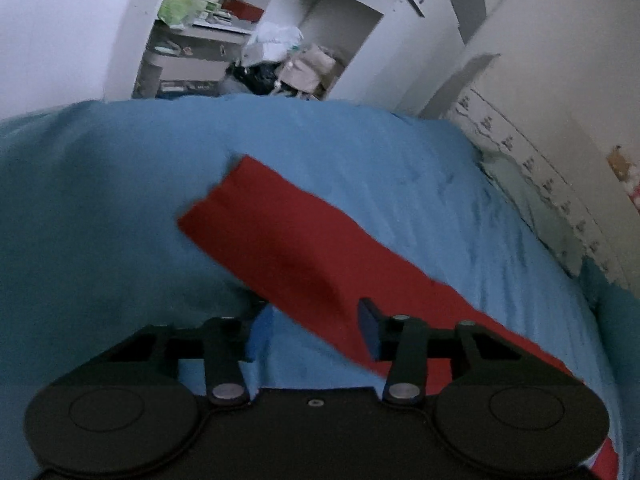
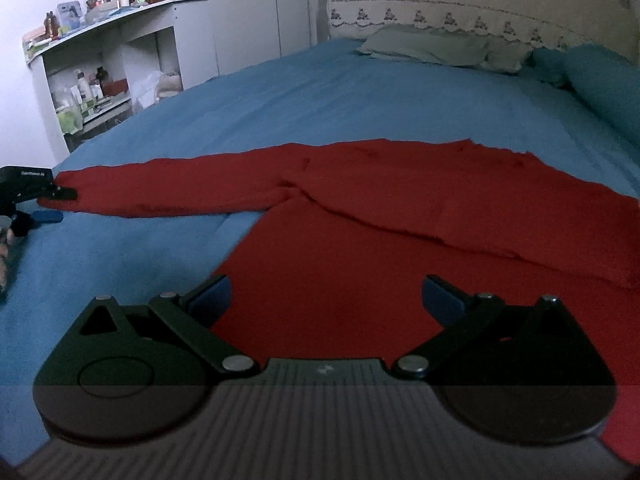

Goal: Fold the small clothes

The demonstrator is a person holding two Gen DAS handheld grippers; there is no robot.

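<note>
A red long-sleeved garment [image 2: 400, 216] lies spread on the blue bedsheet [image 2: 320, 92]. One sleeve stretches out to the left, the other is folded across the body. My right gripper [image 2: 326, 296] is open and empty, low over the garment's near hem. My left gripper [image 2: 54, 204] shows at the far left of the right wrist view, its jaws apart around the cuff of the left sleeve. In the left wrist view the red sleeve [image 1: 288, 240] passes between the parted fingers of the left gripper [image 1: 312, 324], lifted off the sheet; the left finger is hidden under the cloth.
A pale green pillow [image 2: 436, 48] and a blue pillow [image 2: 600, 84] lie by the headboard [image 2: 480, 12]. White shelves [image 2: 92, 80] with bottles and clutter stand past the bed's left side. A wardrobe [image 2: 256, 12] stands behind.
</note>
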